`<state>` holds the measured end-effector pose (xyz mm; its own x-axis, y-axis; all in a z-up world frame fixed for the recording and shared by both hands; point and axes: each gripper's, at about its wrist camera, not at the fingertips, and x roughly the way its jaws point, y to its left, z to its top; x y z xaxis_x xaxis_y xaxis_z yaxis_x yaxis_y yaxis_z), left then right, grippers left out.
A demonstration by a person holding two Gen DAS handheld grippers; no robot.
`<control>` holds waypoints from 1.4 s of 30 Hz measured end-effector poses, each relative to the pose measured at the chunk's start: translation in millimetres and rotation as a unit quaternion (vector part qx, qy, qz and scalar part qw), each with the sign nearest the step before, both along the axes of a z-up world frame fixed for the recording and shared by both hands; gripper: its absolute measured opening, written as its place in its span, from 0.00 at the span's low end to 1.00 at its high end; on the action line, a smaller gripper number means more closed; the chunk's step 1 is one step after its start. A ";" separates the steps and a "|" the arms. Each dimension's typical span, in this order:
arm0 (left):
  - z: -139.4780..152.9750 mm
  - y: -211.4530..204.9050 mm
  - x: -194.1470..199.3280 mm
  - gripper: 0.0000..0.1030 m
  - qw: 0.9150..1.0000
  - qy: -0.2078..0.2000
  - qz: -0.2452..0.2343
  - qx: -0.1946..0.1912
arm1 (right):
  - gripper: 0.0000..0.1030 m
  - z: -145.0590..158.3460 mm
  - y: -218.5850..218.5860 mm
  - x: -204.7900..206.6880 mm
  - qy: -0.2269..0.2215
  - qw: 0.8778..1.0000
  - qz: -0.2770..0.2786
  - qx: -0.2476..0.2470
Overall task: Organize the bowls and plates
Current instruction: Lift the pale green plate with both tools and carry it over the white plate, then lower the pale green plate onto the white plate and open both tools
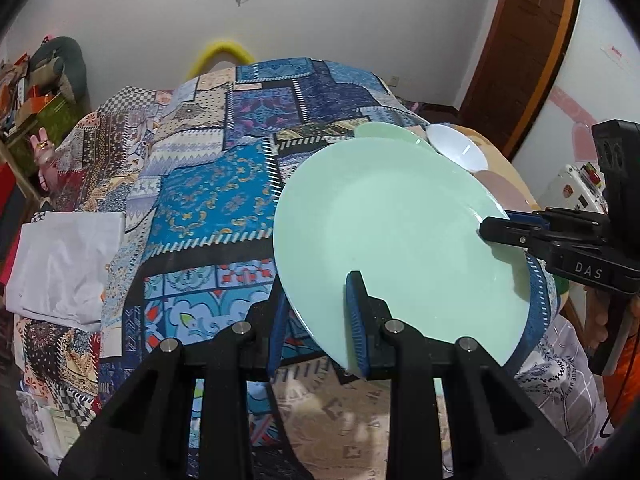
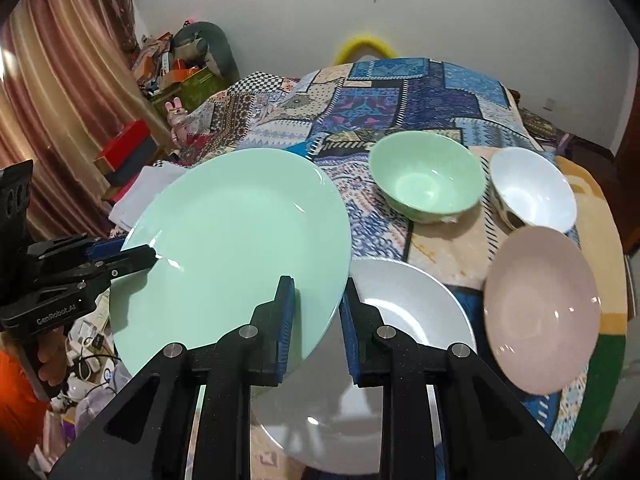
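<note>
The black left gripper with blue-padded fingers (image 1: 318, 320) angles downward, its fingers pinched close on a thin rim. The matching black right gripper (image 2: 318, 312) angles down likewise, fingers clamped from the opposite edge, a hand (image 1: 600, 320) gripping its handle.

"DAS" on right hand-held gripper (image 1: 486, 232); "GenRobot.AI" on left (image 2: 150, 258)

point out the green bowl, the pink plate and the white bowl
green bowl (image 2: 424, 184), right wrist view, inner floor
pink plate (image 2: 540, 312), right wrist view, centre of its face
white bowl (image 2: 532, 192), right wrist view, inside
</note>
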<state>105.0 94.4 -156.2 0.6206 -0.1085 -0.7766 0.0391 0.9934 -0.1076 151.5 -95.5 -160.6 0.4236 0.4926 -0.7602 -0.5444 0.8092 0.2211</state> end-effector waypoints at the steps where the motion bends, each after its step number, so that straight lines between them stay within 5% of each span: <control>1: -1.0 -2.6 -0.3 0.27 1.000 0.001 -0.003 0.000 | 0.20 -0.2 -2.8 -0.5 0.001 1.000 -0.002 0.000; 42: -81.0 -83.2 42.0 0.28 0.993 0.100 -0.061 0.018 | 0.20 -69.7 -87.1 -10.6 0.097 0.991 -0.081 0.032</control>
